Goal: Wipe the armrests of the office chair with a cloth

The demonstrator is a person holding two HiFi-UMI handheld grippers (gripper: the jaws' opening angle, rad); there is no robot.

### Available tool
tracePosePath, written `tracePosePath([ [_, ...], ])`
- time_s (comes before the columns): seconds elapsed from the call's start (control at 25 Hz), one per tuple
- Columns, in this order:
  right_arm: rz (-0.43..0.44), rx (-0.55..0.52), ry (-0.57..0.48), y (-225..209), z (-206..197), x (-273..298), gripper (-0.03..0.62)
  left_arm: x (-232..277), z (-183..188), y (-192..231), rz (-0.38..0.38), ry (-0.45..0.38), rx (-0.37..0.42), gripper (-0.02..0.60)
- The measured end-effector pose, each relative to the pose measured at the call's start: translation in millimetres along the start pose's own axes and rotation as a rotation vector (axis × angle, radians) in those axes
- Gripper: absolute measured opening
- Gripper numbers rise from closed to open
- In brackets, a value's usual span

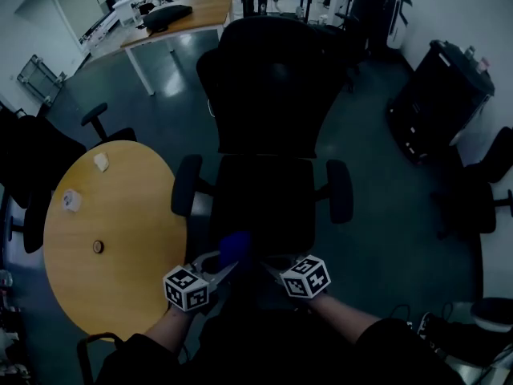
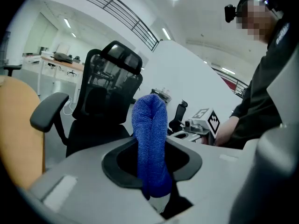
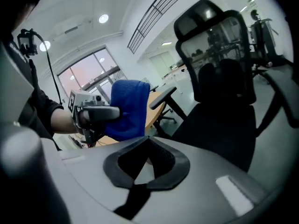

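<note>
The black office chair (image 1: 264, 135) stands straight ahead of me, with its left armrest (image 1: 186, 184) and right armrest (image 1: 340, 191) on either side of the seat. My left gripper (image 1: 223, 269) is shut on a folded blue cloth (image 1: 235, 247) just in front of the seat's front edge. In the left gripper view the blue cloth (image 2: 149, 143) stands up between the jaws, with the chair (image 2: 110, 97) and one armrest (image 2: 49, 112) behind it. My right gripper (image 1: 268, 268) is close beside the left one, shut with nothing in it. The right gripper view shows the blue cloth (image 3: 126, 108) and the chair (image 3: 224, 87).
A round wooden table (image 1: 120, 239) stands close at the left, with small white items (image 1: 101, 161) on it. Other black chairs are at far left (image 1: 32, 175) and at right (image 1: 489, 191). A black cabinet (image 1: 437, 99) is at back right and a desk (image 1: 180, 18) behind.
</note>
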State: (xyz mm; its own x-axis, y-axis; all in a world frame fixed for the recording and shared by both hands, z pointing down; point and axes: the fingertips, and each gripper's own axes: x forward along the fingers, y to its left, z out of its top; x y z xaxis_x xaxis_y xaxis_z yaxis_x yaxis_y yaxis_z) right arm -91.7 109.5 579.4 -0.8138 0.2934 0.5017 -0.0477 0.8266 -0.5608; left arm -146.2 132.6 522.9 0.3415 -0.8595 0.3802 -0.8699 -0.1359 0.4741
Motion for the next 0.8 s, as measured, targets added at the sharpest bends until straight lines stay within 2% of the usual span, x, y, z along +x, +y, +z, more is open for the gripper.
tracePosePath([
  [0.12, -0.061, 0.037, -0.071, -17.1, -41.2, -64.8, 0.005, 6.8, -15.5, -47.2, 0.050, -0.088, -0.070, 0.126],
  [0.24, -0.099, 0.068, -0.088, -19.1, -79.1, -115.0, 0.005, 3.1, -23.5, -89.2, 0.092, -0.172, -0.152, 0.126],
  [0.32, -0.114, 0.067, -0.112, -11.5, -90.2, -141.9, 0.005, -2.5, -22.4, -115.6, 0.115, -0.213, -0.159, 0.126],
  [0.44, -0.136, 0.001, -0.180, 5.4, -82.9, -172.6, 0.005, -7.2, -16.0, -150.7, 0.124, -0.257, -0.107, 0.126],
  [0.52, -0.152, -0.068, -0.236, 21.1, -67.2, -187.4, 0.005, -10.3, -9.3, -171.7, 0.103, -0.282, -0.062, 0.126],
  [0.68, -0.207, -0.229, -0.389, 62.4, -17.2, -217.9, 0.005, -21.4, 19.8, -211.4, 0.037, -0.303, 0.083, 0.126],
  [0.8, -0.238, -0.339, -0.515, 104.9, 15.9, -240.9, 0.005, -43.2, 45.2, -231.7, 0.030, -0.340, 0.184, 0.126],
])
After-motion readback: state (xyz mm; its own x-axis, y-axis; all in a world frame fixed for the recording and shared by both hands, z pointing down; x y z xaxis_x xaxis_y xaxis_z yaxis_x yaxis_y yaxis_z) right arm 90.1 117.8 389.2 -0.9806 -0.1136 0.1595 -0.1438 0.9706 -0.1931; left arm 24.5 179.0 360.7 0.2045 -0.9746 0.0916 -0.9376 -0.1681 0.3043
